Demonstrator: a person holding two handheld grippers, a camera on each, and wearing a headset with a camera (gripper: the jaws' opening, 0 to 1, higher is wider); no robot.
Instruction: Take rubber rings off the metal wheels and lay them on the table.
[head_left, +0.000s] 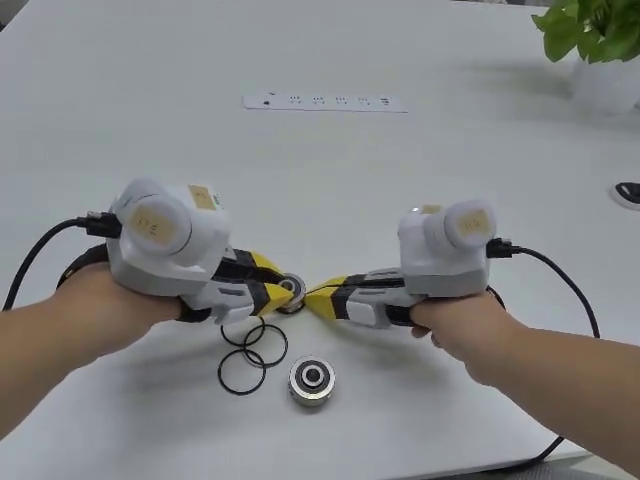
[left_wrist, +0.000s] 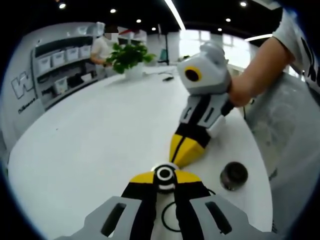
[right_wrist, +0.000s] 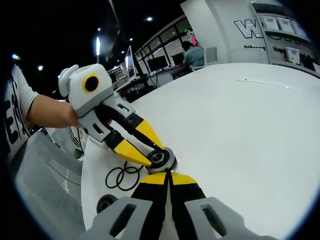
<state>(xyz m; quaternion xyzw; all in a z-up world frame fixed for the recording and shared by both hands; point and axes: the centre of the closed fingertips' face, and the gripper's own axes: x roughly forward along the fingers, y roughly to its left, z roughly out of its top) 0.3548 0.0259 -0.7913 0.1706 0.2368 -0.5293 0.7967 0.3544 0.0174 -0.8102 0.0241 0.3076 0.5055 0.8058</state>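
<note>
White surface (head_left: 400, 180), matt, runs to the far edge, where a power strip (head_left: 325, 102) lies flat; a potted plant (head_left: 590, 30) stands at the far right corner.

Left gripper (head_left: 275, 290): held in the person's left hand (head_left: 95, 305), jaws narrow and clamped on a metal wheel (head_left: 293, 288). This wheel sits at the near centre of the surface, between the two yellow tips. The left gripper view confirms the grip, with the wheel's face turned up between the tips.

Right gripper (head_left: 322, 296): held in the right hand (head_left: 465, 325), pointing left. Its jaws are closed together, with the tips just beside the held wheel's rim. Whether they pinch anything cannot be told.

Rubber rings (head_left: 256, 350): three black rings lie flat on the surface, near of the left gripper, overlapping one another.

Second metal wheel (head_left: 312, 382): lies flat just right of the rings, apart from both grippers. Whether it carries a ring cannot be told.
</note>
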